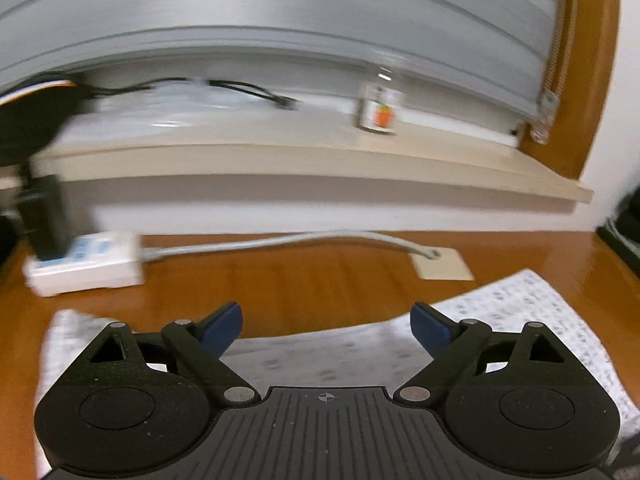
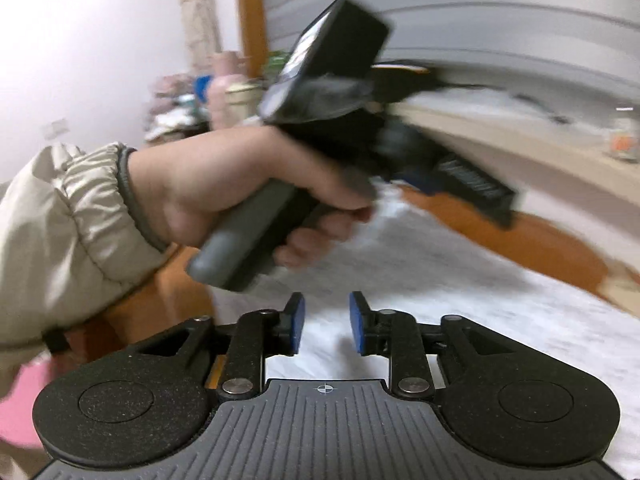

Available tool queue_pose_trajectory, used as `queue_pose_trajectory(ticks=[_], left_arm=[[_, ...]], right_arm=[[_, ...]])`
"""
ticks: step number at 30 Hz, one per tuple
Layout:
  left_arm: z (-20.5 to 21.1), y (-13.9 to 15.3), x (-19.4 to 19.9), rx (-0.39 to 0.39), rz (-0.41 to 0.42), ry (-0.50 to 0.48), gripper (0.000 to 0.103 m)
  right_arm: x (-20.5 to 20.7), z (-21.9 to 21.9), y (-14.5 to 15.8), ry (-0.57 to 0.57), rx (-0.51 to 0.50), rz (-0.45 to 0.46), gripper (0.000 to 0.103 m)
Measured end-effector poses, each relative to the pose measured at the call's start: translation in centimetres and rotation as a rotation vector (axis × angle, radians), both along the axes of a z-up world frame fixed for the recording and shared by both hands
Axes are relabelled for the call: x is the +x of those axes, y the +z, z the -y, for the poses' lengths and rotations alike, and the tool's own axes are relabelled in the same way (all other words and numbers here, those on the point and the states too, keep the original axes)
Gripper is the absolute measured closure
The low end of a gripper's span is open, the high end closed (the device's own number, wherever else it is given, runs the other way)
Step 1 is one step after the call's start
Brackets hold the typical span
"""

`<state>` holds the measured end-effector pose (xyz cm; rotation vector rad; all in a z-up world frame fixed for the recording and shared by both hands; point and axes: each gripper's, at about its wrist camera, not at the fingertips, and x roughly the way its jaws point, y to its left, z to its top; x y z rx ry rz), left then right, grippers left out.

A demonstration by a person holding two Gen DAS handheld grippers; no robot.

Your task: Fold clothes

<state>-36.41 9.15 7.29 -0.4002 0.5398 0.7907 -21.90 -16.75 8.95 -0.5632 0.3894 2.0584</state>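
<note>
The left gripper (image 1: 326, 326) was wide open, its blue pads (image 1: 224, 326) far apart with nothing between them. It hung over a white cloth with small grey marks (image 1: 520, 312) that lay flat on the shiny brown table (image 1: 280, 276). The far edge of the cloth ran just past the pads, and beyond that edge the wood was bare — open room all the way to the wall. At the back left of the table sat a white power strip (image 1: 84, 264) with a dark plug in it. A grey cord ran from the strip to a small pale square (image 1: 442, 266) on the wood. Above was a long pale shelf (image 1: 320, 160) holding a little jar with an orange label (image 1: 380, 110).

The right gripper (image 2: 326, 326) was narrow, its pads close but not touching, and nothing was pinched between them. The white cloth (image 2: 440, 280) spread under it and off to the right, blurred. The cloth's far edge met brown wood near the wall. Just ahead and to the left, a hand (image 2: 224, 184) in a puffy beige sleeve (image 2: 68, 220) held the grey handle of the other gripper — it filled that side, so the free room was on the right.
</note>
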Motion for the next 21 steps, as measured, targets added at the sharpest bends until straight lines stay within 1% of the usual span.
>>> queue_pose_trajectory(ticks=[4, 8, 13, 15, 17, 20, 21], left_arm=[[1.1, -0.5, 5.3, 0.0, 0.0, -0.071, 0.011], [3.0, -0.4, 11.4, 0.015, -0.005, -0.164, 0.011], [4.4, -0.9, 18.1, 0.03, -0.028, -0.278, 0.011], [4.7, -1.3, 20.3, 0.037, -0.047, -0.317, 0.011], [4.8, -1.8, 21.7, 0.027, -0.057, -0.339, 0.011], [4.9, -2.8, 22.7, 0.011, -0.079, -0.35, 0.011], [4.8, -3.1, 22.9, 0.008, -0.088, -0.347, 0.013]], right_arm=[[6.1, 2.3, -0.5, -0.112, 0.009, 0.062, 0.075], [12.8, 5.7, -2.0, -0.237, 0.011, 0.11, 0.075], [18.2, 11.3, -3.5, -0.328, -0.009, 0.152, 0.074], [18.6, 12.4, -4.0, -0.336, -0.018, 0.159, 0.074], [18.7, 12.9, -4.6, -0.338, -0.019, 0.16, 0.074], [18.2, 13.0, -5.2, -0.314, -0.019, 0.148, 0.073], [17.8, 13.0, -5.3, -0.306, -0.016, 0.15, 0.073]])
